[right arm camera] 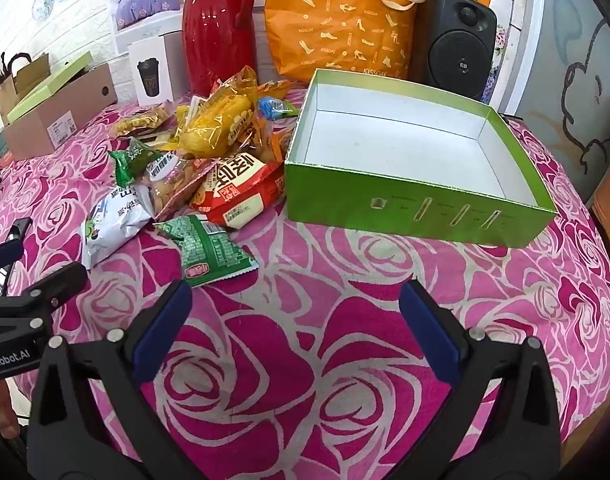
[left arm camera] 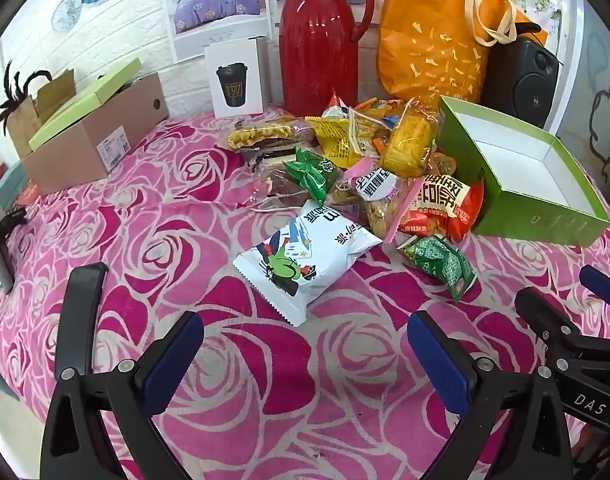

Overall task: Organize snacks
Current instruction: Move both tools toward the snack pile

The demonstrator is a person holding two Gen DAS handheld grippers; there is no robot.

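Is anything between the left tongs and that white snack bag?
Nothing visible. The left tongs stand open over bare pink cloth, and the white snack bag lies just ahead, at the pile's near edge.

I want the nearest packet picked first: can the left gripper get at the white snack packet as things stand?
Probably yes. The left gripper is open and the white snack packet lies straight ahead at the pile's near edge, with only bare pink rose cloth between; nothing lies on it.
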